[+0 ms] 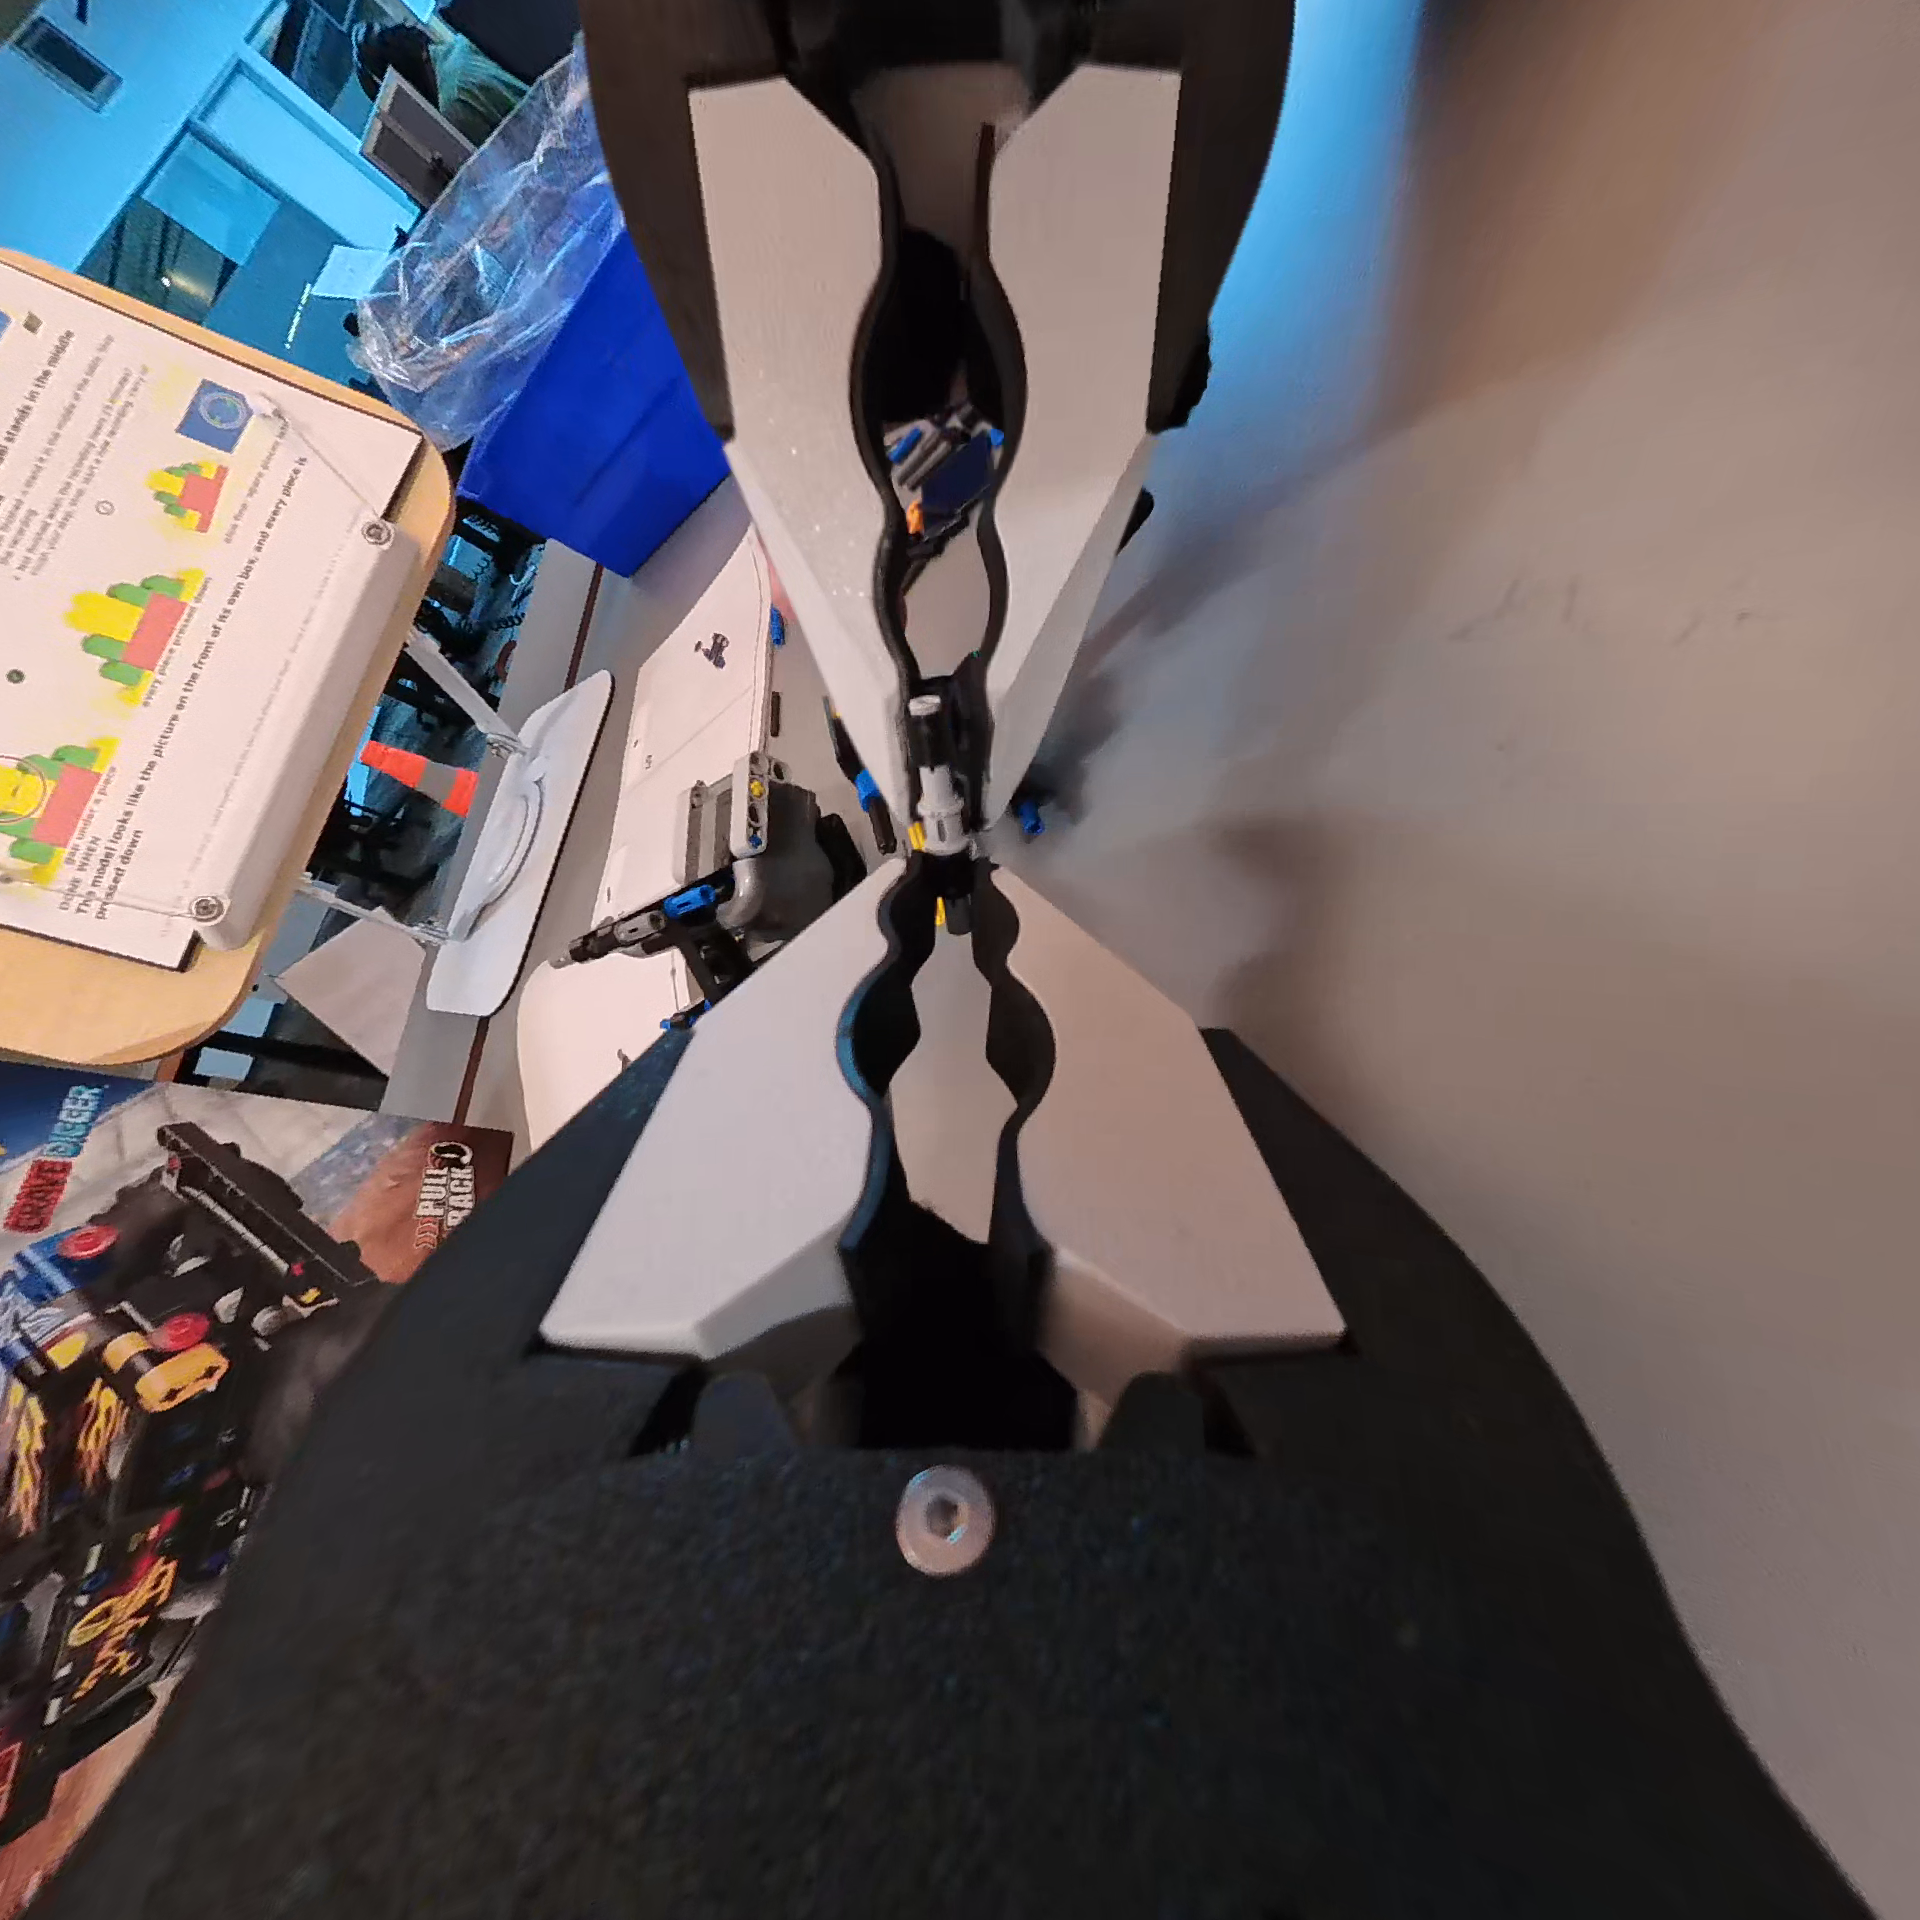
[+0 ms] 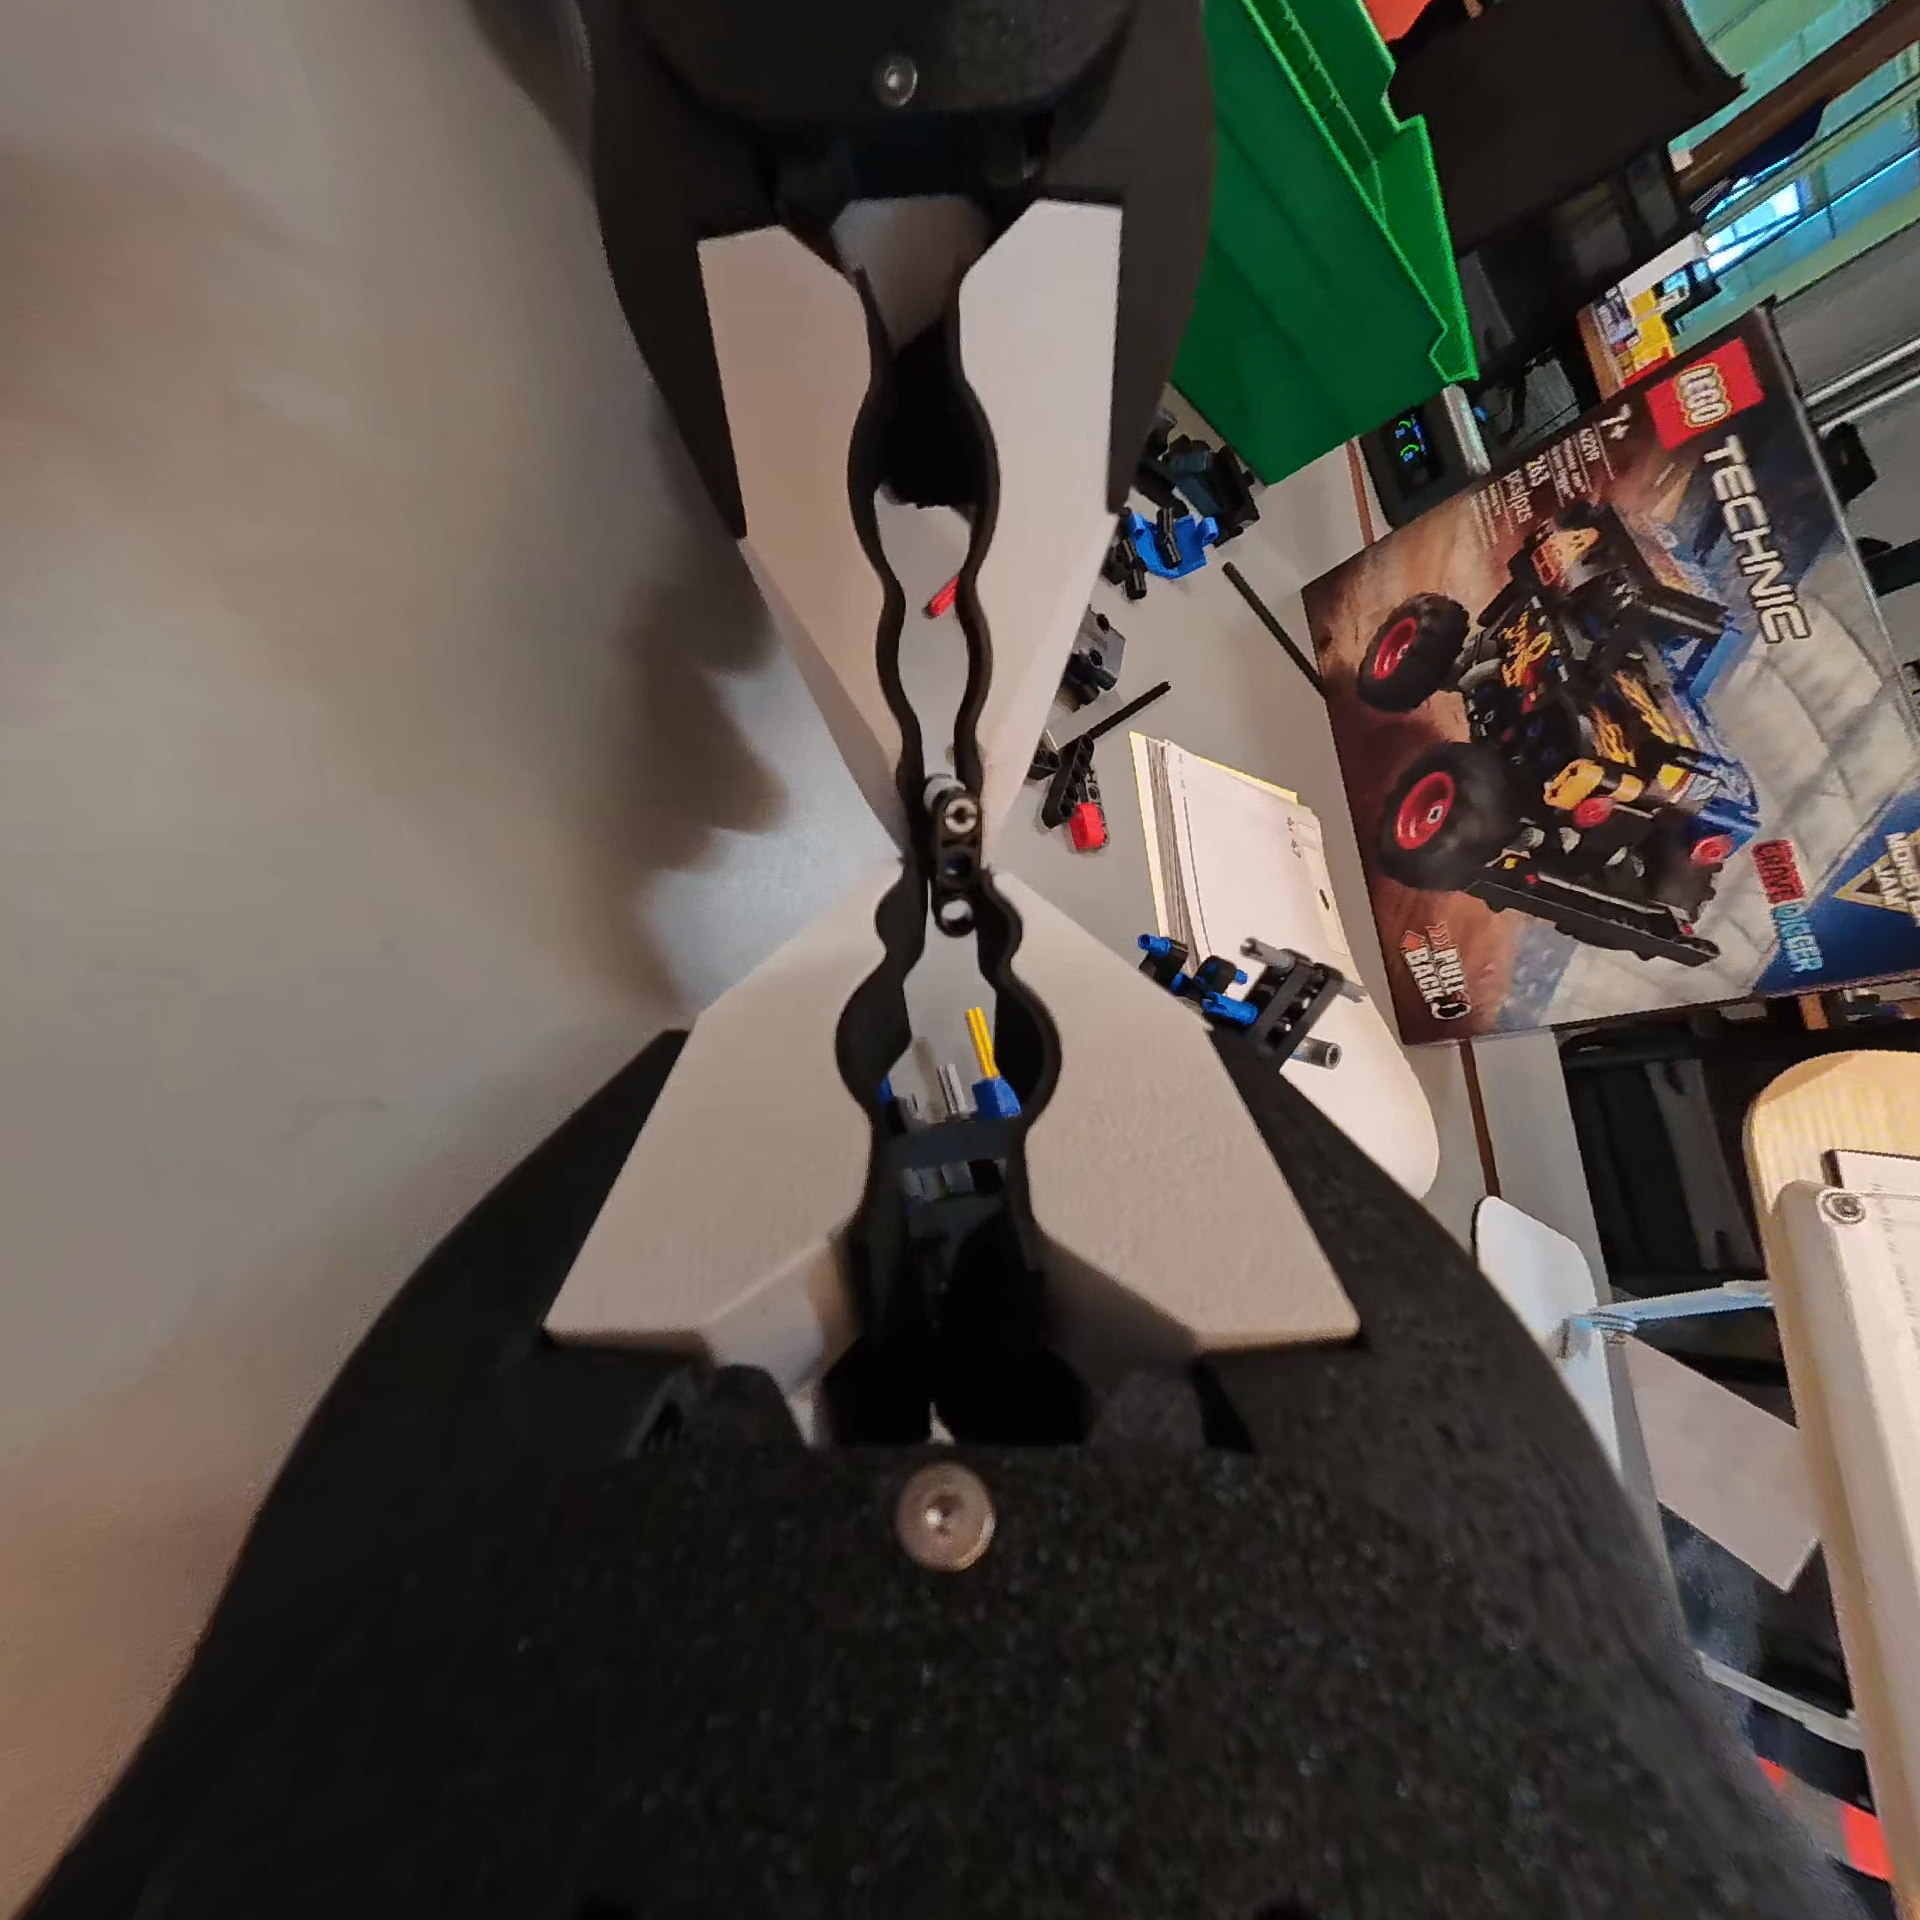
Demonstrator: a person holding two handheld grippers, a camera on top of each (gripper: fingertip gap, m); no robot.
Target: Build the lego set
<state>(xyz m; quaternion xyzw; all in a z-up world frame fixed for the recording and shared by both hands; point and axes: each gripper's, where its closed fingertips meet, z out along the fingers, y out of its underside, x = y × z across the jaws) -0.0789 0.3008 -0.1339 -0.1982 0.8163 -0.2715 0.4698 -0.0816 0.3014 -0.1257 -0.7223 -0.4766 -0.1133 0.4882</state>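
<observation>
In the left wrist view, the left gripper (image 1: 940,883) meets the right gripper (image 1: 940,790) tip to tip. The right one's jaws pinch a small white-and-grey pin connector (image 1: 938,805); I cannot tell whether the left jaws hold anything. A grey partly built lego chassis (image 1: 753,842) sits on the white worktop (image 1: 1558,935), beside a blue plastic bin (image 1: 603,447) — contents unseen.

In the right wrist view, the short black holed beam (image 2: 954,862) is nipped between both pairs of jaws. Mating appears underway — next, align pin and hole. A green plastic bin (image 2: 1320,239) stands behind, its inside hidden.
</observation>
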